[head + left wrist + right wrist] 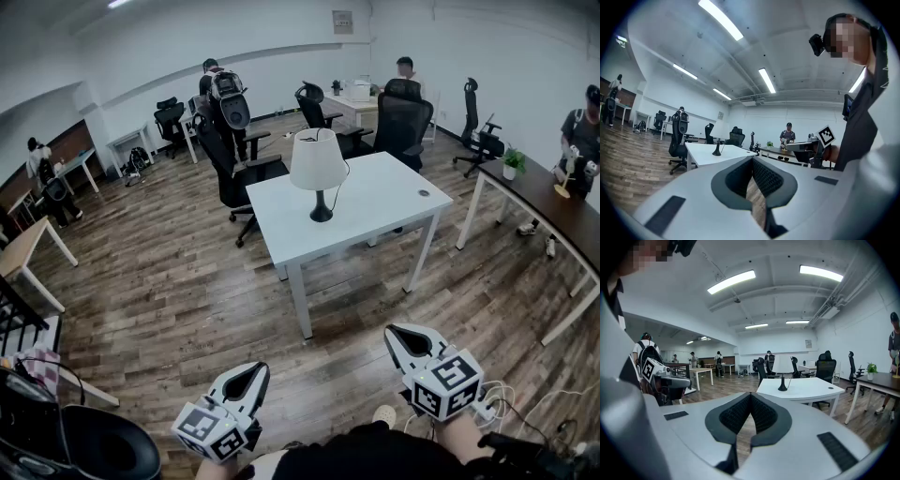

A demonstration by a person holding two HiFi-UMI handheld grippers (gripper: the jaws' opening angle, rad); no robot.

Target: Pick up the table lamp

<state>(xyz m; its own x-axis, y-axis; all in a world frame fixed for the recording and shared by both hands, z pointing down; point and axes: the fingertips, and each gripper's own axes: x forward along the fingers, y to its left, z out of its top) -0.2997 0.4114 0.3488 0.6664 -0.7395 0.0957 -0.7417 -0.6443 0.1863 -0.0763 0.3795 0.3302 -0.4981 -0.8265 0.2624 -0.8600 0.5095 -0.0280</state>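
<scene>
Table lamp (319, 173) is standing upright near the middle of the smooth white rectangular table (384, 202), long axis running vertical, its white tapered shade sitting up top over a slim black stem and a round black base, with a thin dark cord looping off beside it. Left gripper (253, 373) and right gripper (394, 334) are hanging low over the brown wood-plank floor (169, 281), well apart from the lamp. Both are showing their white shells and ribbed black pads pressed together, with nothing between them.
</scene>
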